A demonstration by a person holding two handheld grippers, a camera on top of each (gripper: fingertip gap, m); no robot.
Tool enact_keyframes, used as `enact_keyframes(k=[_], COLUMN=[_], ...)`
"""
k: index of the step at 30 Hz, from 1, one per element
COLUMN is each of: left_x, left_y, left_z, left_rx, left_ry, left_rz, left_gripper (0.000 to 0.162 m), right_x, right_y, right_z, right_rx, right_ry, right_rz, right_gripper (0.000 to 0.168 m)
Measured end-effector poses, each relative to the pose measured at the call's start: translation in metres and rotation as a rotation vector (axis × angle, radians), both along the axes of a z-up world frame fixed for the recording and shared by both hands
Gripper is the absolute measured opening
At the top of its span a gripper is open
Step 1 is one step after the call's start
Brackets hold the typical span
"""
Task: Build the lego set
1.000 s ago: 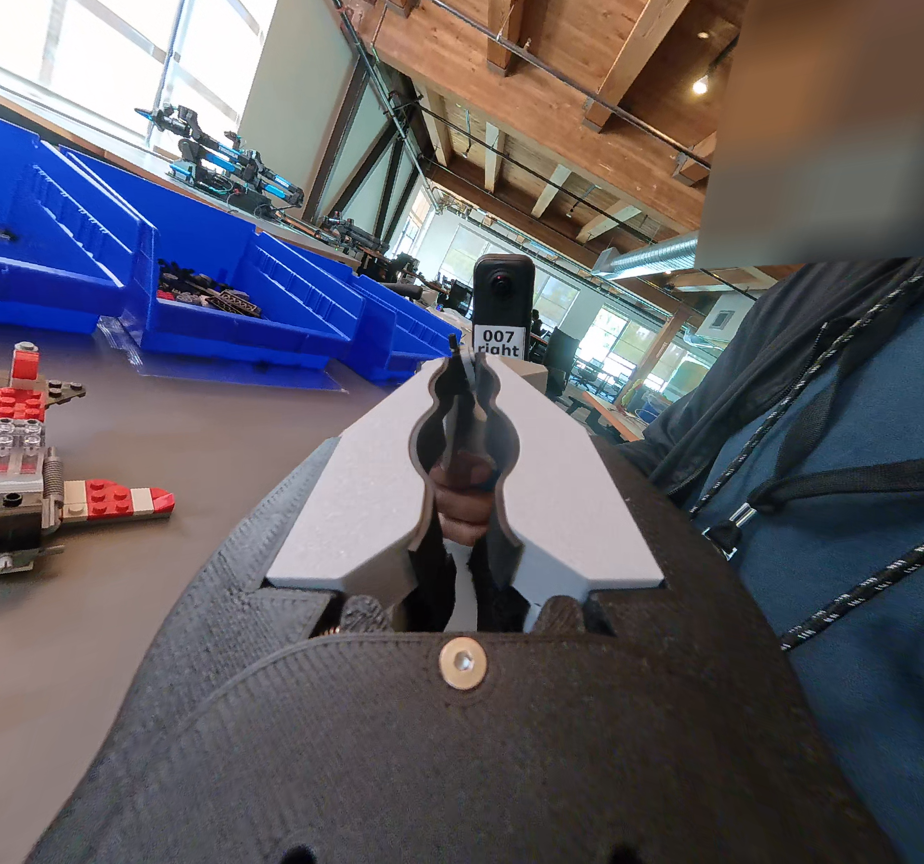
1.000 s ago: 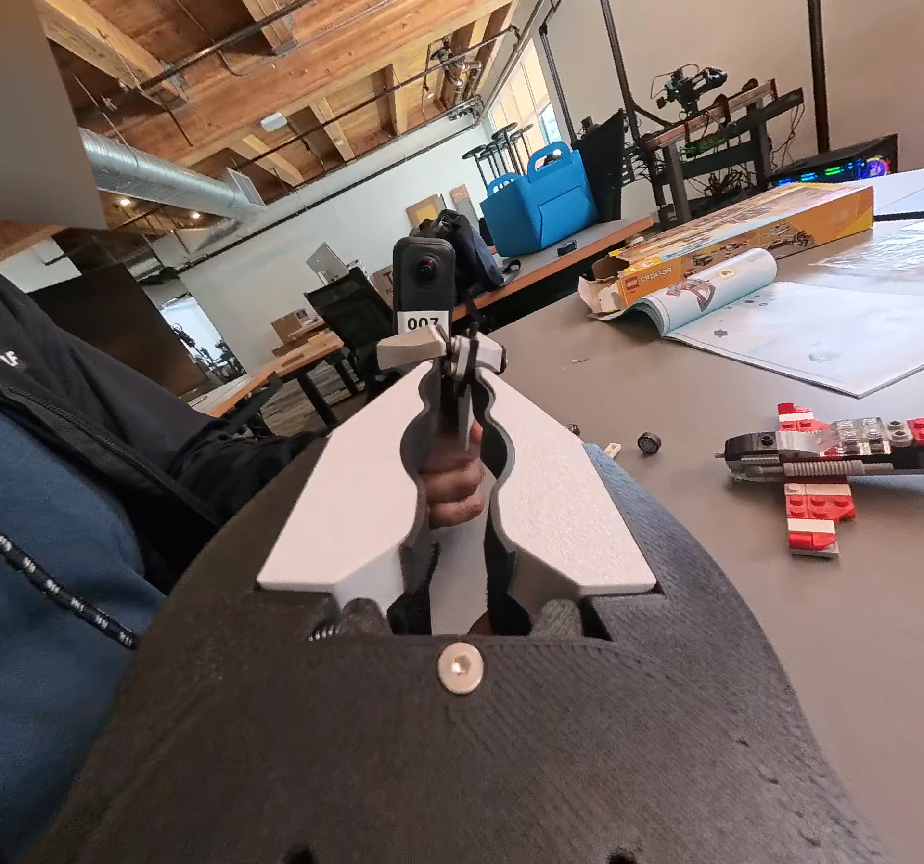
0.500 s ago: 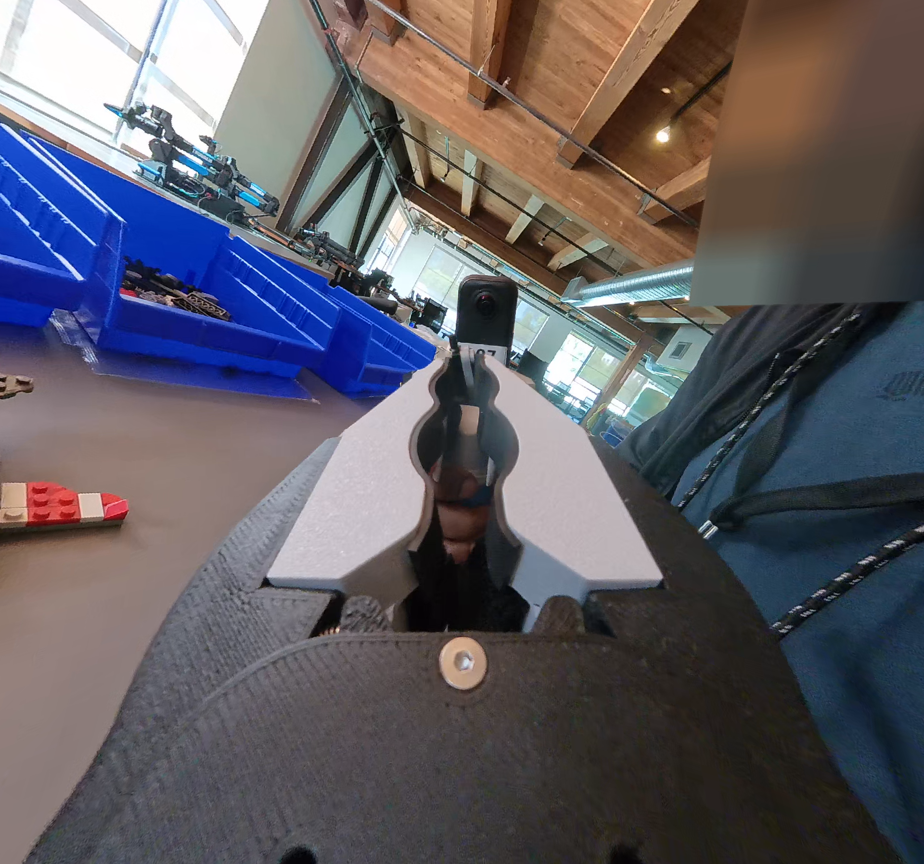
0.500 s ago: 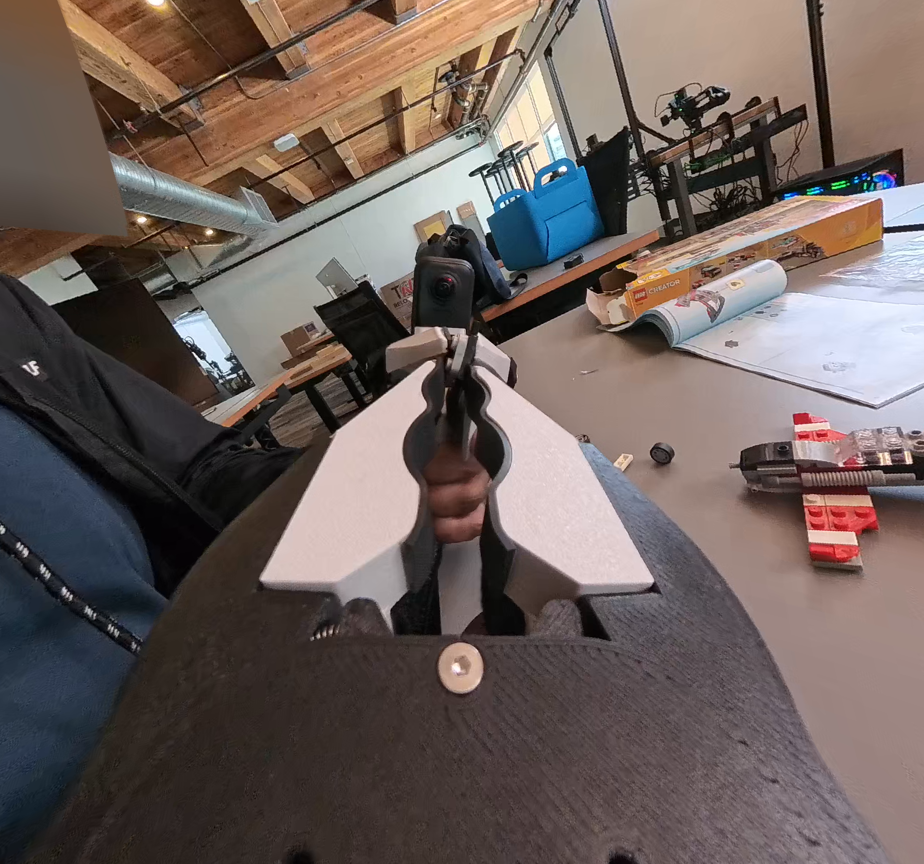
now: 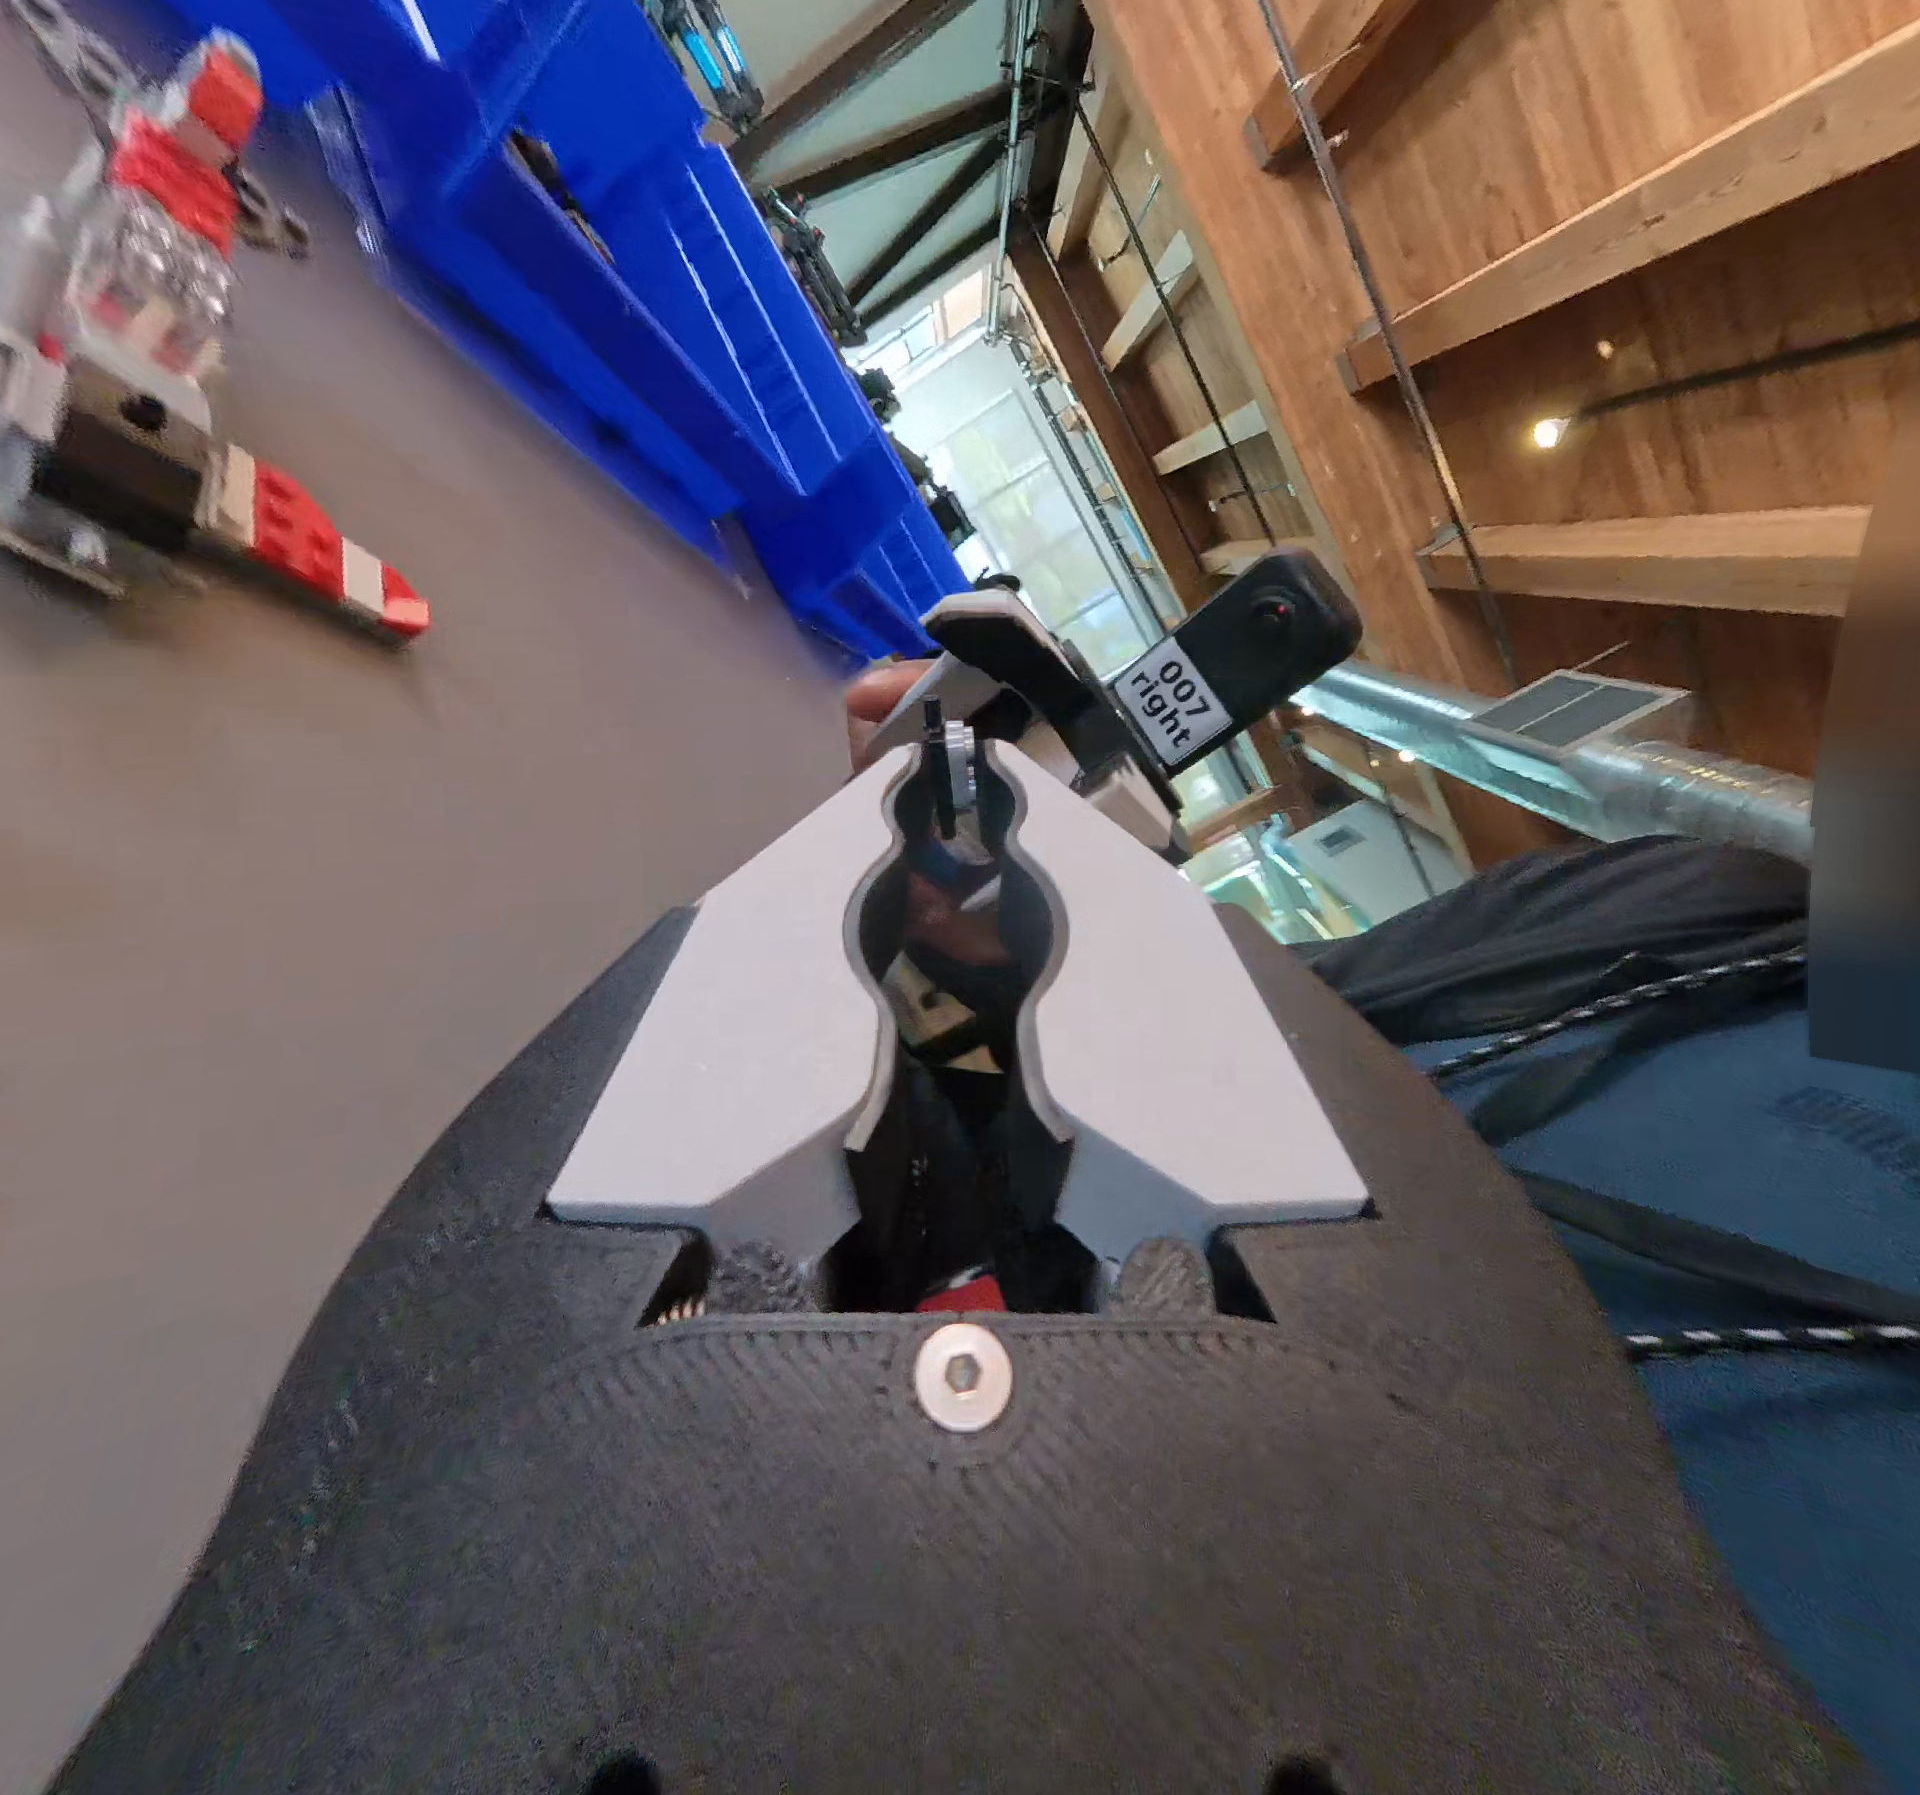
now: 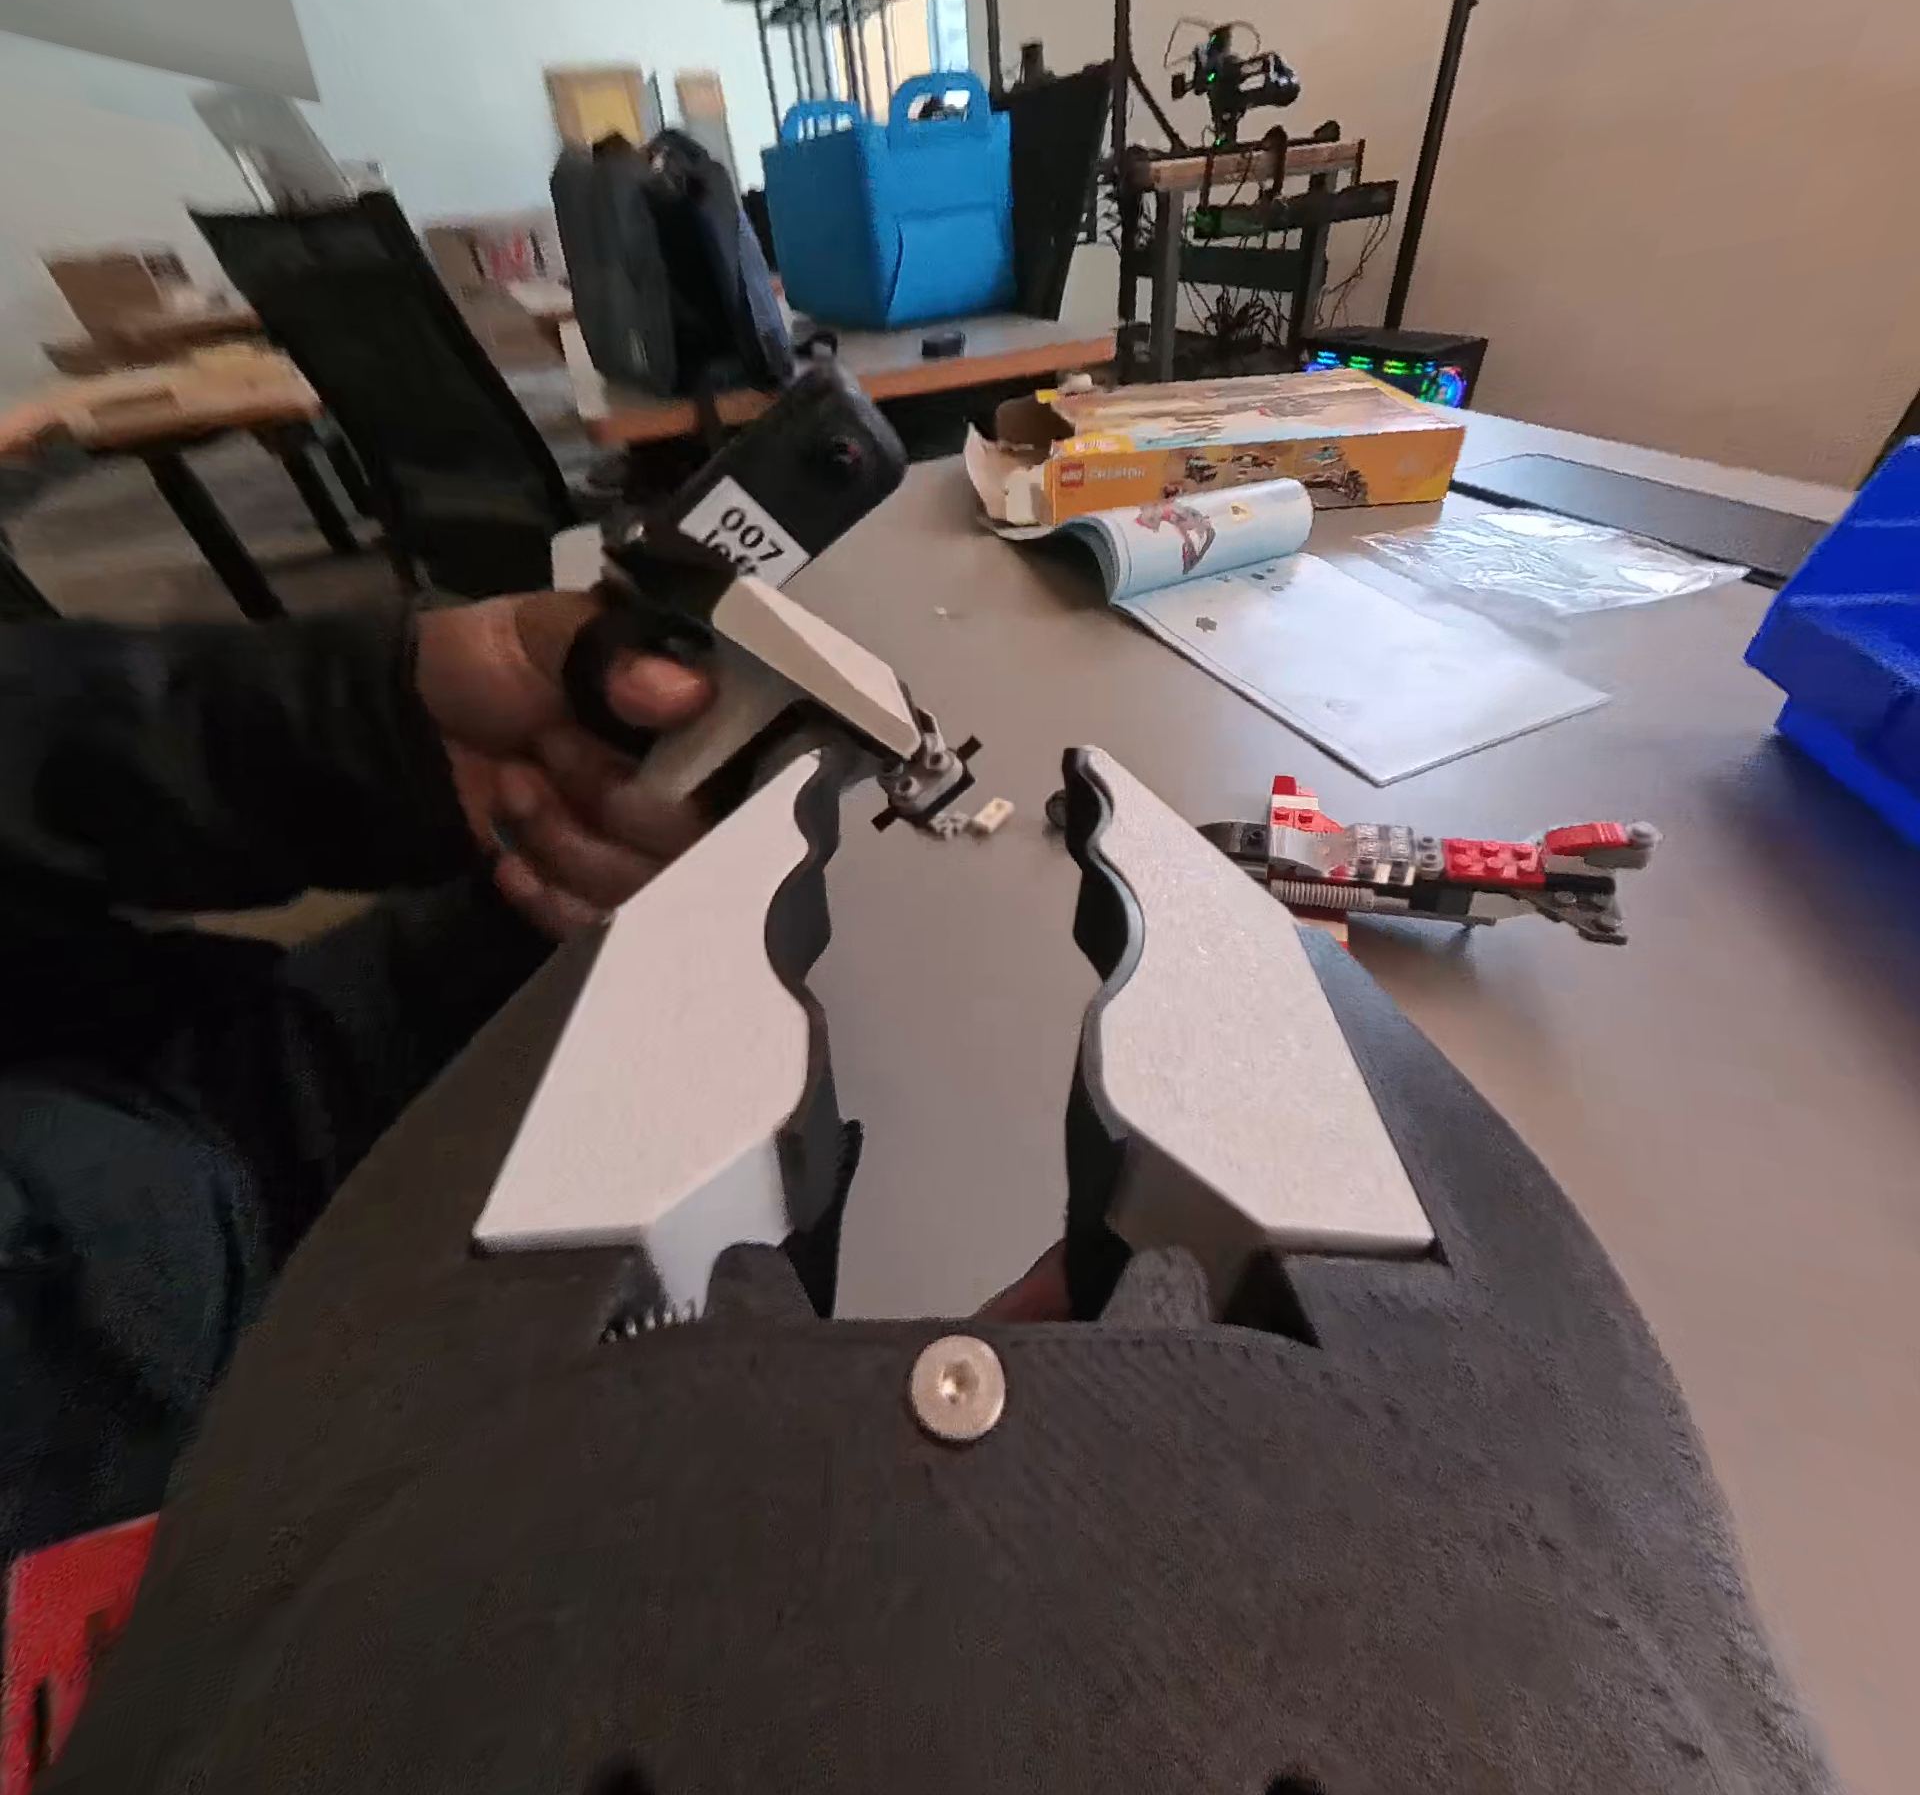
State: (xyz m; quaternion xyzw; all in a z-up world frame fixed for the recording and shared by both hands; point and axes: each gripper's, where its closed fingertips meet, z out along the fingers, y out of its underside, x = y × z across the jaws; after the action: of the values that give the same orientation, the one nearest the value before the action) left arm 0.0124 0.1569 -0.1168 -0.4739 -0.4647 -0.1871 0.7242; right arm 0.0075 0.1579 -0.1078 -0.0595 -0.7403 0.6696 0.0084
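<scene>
Pinching a small grey-and-black piece (image 5: pixel 954 766) at its very tips, the left gripper (image 5: pixel 951 758) risks dropping it; the right gripper (image 6: pixel 940 789) gapes empty, model (image 6: pixel 1423 862) at right centre.

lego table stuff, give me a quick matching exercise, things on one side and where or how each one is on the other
Things:
1. left tongs
2. right tongs
3. red and grey lego model
4. instruction booklet

States:
a. lying open on the table, in front of the yellow box
b. shut on a small grey lego piece
c. open, holding nothing
d. lying on the table, to the right of the open fingers

Pairs: 1-b, 2-c, 3-d, 4-a
</scene>
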Motion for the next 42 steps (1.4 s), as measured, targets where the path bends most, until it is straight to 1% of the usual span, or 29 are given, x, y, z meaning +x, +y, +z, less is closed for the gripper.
enact_keyframes(k=[4,8,13,15,20,23,26,30,34,38,39,40,42], left_x=[0.006,0.01,0.013,0.012,0.011,0.01,0.01,0.007,-0.003,-0.015,-0.018,-0.02,-0.024], left_y=[0.005,0.007,0.008,0.007,0.007,0.006,0.006,0.003,-0.02,-0.058,-0.068,-0.078,-0.099], left_z=[-0.002,-0.003,0.0,0.001,-0.001,-0.002,-0.002,-0.001,0.001,0.0,0.0,-0.001,-0.002], left_rx=[0.094,0.131,0.155,0.162,0.141,0.137,0.12,0.051,0.016,-0.034,-0.043,-0.053,-0.084], left_ry=[-0.091,-0.133,-0.14,-0.14,-0.146,-0.15,-0.141,-0.105,-0.082,-0.07,-0.067,-0.062,-0.053], left_rz=[-0.078,-0.116,-0.137,-0.132,-0.121,-0.114,-0.107,-0.065,0.044,0.187,0.223,0.261,0.328], left_gripper=[0.007,0.007,0.007,0.007,0.007,0.008,0.007,0.007,0.007,0.007,0.009,0.006,0.006], right_x=[0.008,0.012,0.018,0.019,0.016,0.015,0.016,0.014,0.011,0.008,0.008,0.008,0.007], right_y=[-0.004,-0.006,-0.007,-0.007,-0.007,-0.007,-0.007,-0.006,-0.004,-0.004,-0.004,-0.004,-0.006], right_z=[-0.001,-0.006,-0.01,-0.01,-0.012,-0.013,-0.013,-0.013,-0.012,-0.014,-0.015,-0.016,-0.018], right_rx=[-0.002,0.022,0.047,0.05,0.066,0.069,0.068,0.069,0.061,0.068,0.069,0.072,0.081], right_ry=[0.018,0.053,0.092,0.099,0.121,0.113,0.099,0.1,0.08,0.078,0.074,0.071,0.068], right_rz=[0.034,0.057,0.08,0.082,0.059,0.06,0.062,0.046,0.037,0.023,0.024,0.026,0.024], right_gripper=[0.05,0.05,0.048,0.043,0.027,0.022,0.021,0.023,0.03,0.033,0.034,0.035,0.037])
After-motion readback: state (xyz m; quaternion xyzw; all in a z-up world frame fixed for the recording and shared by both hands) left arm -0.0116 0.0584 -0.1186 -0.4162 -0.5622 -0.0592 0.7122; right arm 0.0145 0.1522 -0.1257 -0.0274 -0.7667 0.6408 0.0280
